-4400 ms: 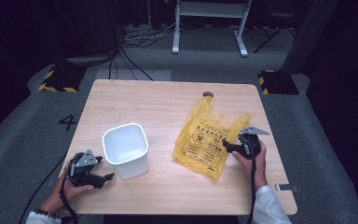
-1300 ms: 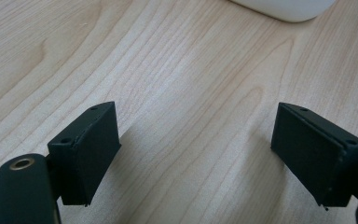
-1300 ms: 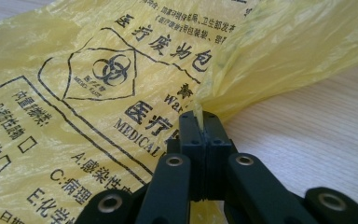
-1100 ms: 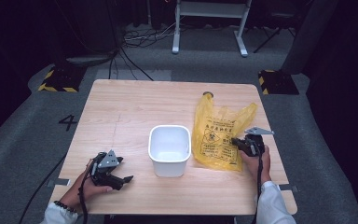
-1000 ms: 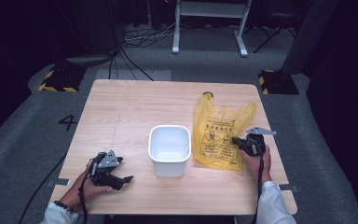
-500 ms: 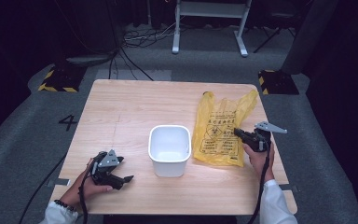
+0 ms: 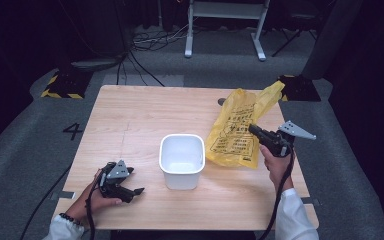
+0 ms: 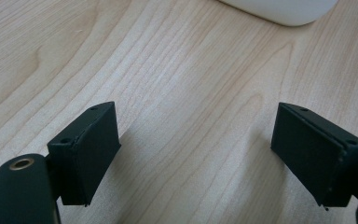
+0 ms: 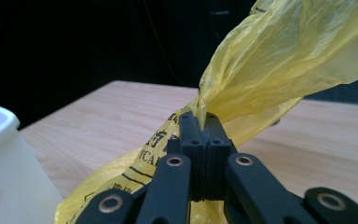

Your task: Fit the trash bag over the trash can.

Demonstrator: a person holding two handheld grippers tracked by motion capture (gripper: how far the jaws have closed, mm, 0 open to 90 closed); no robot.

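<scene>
A yellow plastic bag point(image 7: 236, 129) with black print hangs partly lifted over the right side of the table, its lower end still on the wood. My right gripper point(image 7: 254, 130) is shut on the bag's film. In the right gripper view the jaws stand pressed together with the yellow bag point(image 9: 279, 60) rising out from between them. A white plastic bin point(image 7: 182, 160) stands open-topped at the table's middle, just left of the bag. My left gripper point(image 7: 136, 191) rests open near the front left edge, and its fingers point(image 8: 91, 149) stand wide over bare wood.
The wooden table point(image 7: 145, 115) stands on grey carpet. A small dark round object point(image 7: 221, 101) lies on the table behind the bag. Cables and a white stand's legs point(image 7: 225, 30) lie on the floor beyond the far edge. The white bin's edge point(image 8: 279, 11) is just ahead of the left gripper.
My right gripper has risen with the bag, pulling its upper end up off the table. The left gripper and the bin have stayed where they were.
</scene>
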